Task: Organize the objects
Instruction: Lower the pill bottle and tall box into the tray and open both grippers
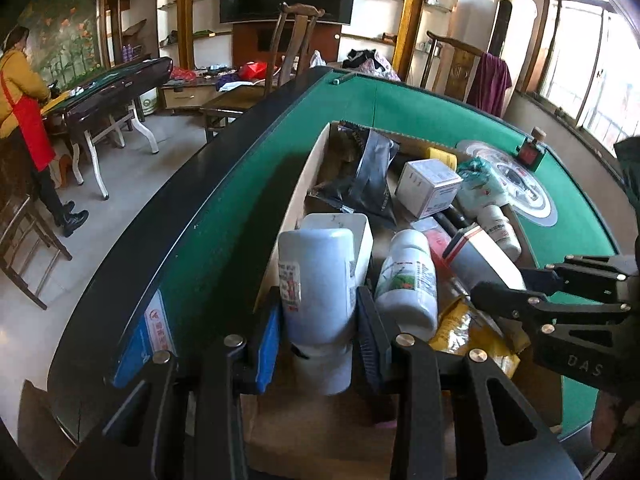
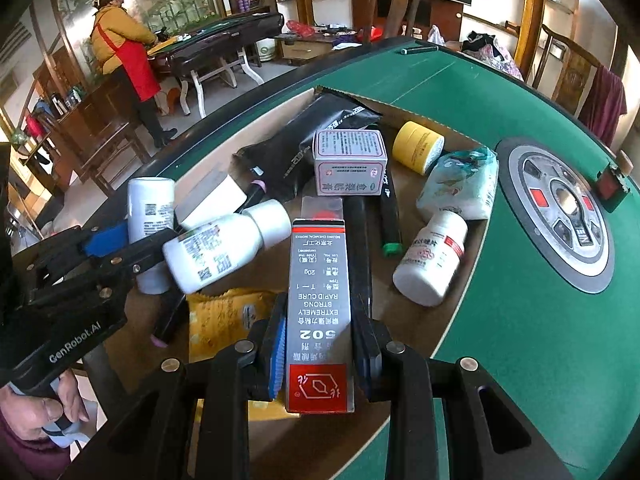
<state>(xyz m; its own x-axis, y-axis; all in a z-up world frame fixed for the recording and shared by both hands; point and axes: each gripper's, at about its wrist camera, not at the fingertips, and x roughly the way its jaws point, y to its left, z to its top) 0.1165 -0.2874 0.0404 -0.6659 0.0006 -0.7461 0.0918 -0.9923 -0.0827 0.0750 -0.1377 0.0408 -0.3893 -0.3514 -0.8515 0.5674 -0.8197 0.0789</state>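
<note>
While both grippers are loaded over the cardboard box [image 2: 404, 110], set each item down in turn.

Your left gripper [image 1: 318, 322] is clamped on the pale bottle [image 1: 318, 276], upright at the box's near-left corner; your right gripper [image 2: 320, 344] is clamped on the 502 glue carton [image 2: 320, 300], above the yellow packet [image 2: 224, 320]. Lower each into a free gap and release only once it rests, clear of the leaning white bottle [image 2: 224, 250].

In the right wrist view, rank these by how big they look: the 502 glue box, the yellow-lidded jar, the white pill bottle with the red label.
1. 502 glue box, though it sits closest to the camera, so that inflates it.
2. White pill bottle.
3. Yellow-lidded jar, which lies farther back, so its true size is unsure.
</note>
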